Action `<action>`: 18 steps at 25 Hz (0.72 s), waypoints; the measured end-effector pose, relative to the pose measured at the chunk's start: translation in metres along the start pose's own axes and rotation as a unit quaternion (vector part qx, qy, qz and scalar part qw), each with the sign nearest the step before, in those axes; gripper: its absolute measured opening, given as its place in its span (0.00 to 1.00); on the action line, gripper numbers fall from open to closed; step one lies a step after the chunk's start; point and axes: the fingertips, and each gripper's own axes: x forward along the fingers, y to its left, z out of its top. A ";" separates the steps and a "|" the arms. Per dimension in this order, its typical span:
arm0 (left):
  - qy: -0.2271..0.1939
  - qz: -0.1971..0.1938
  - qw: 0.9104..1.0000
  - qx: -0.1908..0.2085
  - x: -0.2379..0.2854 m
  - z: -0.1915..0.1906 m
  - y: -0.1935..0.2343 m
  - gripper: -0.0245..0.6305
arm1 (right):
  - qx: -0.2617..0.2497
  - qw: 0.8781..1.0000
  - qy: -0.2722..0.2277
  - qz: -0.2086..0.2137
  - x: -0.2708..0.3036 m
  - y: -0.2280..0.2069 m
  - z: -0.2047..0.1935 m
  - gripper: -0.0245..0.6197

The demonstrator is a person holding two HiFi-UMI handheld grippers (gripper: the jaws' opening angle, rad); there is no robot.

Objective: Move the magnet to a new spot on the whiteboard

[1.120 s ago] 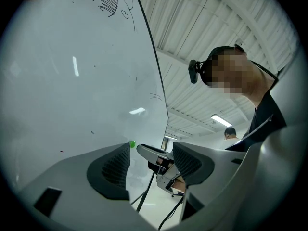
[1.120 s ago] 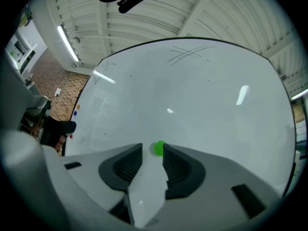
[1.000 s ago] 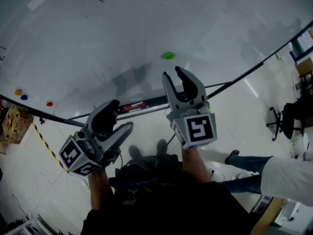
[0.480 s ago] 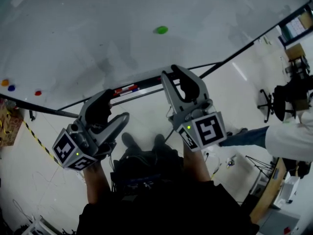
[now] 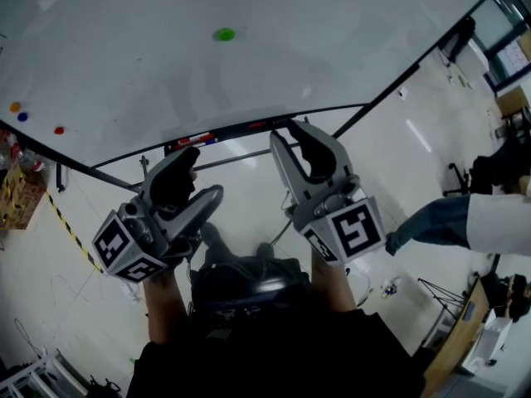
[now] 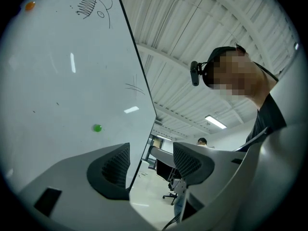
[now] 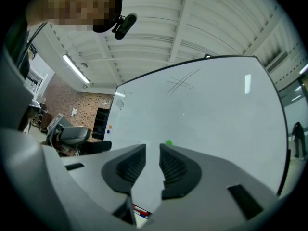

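A small green magnet (image 5: 224,34) sticks on the whiteboard (image 5: 332,40), well above and left of my right gripper (image 5: 290,131). The right gripper view shows the green magnet (image 7: 168,143) just beyond the jaw tips. My right gripper (image 7: 152,160) is closing, with a narrow gap left and nothing between its jaws. My left gripper (image 5: 203,172) hangs lower left, below the board's bottom edge, open and empty. In the left gripper view the green magnet (image 6: 97,128) is far off on the board, and the left gripper (image 6: 151,160) holds nothing.
Orange (image 5: 14,106), blue (image 5: 22,116) and red (image 5: 59,129) magnets sit at the board's lower left. Markers (image 5: 195,140) lie in the tray under the board. A person in a white sleeve (image 5: 498,222) stands at the right by an office chair (image 5: 489,172).
Both grippers have drawn back from the whiteboard, so the green magnet now lies farther up and left of the right gripper. The right jaws have narrowed.
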 end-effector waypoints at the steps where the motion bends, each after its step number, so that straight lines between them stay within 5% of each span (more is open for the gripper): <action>1: 0.001 0.002 1.000 0.000 0.011 -0.009 -0.019 0.46 | 0.005 1.000 -0.004 0.003 -0.022 -0.008 0.003 0.22; 12: 0.013 0.072 0.997 0.013 0.026 -0.068 -0.114 0.46 | 0.053 0.994 -0.036 0.093 -0.119 -0.009 -0.004 0.22; 18: 0.013 0.066 0.997 0.023 0.026 -0.067 -0.143 0.46 | 0.066 0.989 -0.060 0.114 -0.146 0.001 0.010 0.22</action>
